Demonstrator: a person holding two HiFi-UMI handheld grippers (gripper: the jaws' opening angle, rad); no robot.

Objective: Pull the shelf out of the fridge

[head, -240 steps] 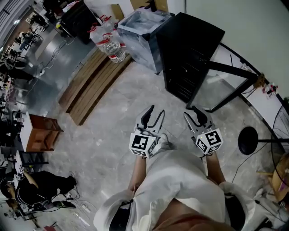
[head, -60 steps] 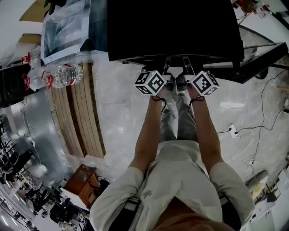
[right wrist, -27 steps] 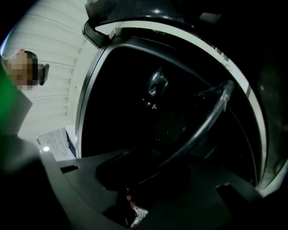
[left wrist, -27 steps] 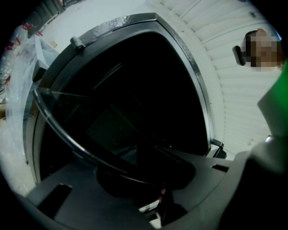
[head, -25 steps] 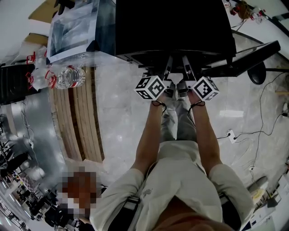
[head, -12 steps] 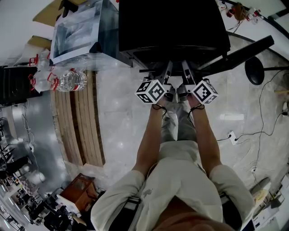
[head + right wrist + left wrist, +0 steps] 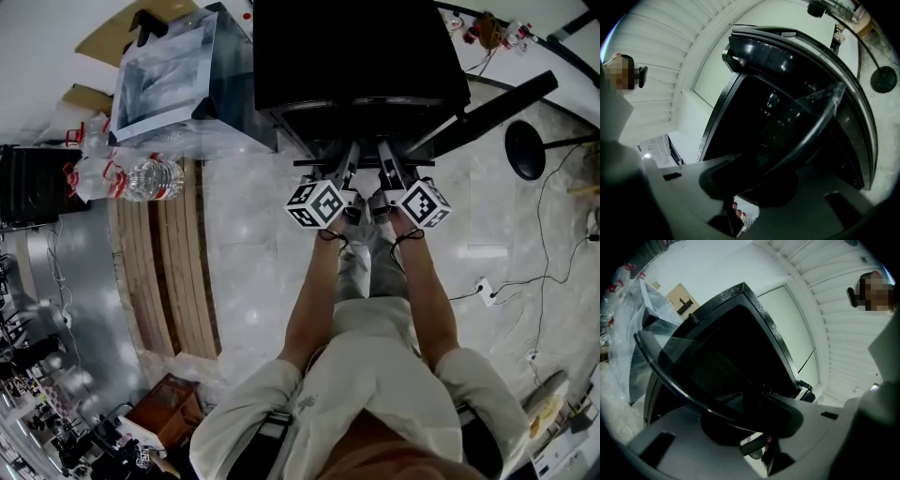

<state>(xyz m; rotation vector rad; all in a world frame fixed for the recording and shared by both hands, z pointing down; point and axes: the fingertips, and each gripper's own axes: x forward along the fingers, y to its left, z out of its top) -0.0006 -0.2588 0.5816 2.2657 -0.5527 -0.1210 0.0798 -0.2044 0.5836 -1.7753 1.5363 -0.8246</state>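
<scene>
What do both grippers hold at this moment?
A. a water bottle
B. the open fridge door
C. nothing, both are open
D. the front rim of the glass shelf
D: the left gripper and the right gripper are each shut on the dark front rim of the glass shelf, which sticks out of the black fridge.

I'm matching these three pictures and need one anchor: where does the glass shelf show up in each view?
Head view: the glass shelf is at top centre, sticking out of the fridge's front.
Left gripper view: the shelf has a dark rim that arcs from upper left down to lower centre.
Right gripper view: the shelf has a rim that arcs from upper right down to lower centre.
Shared landmark: the black fridge it sticks out of.
</scene>
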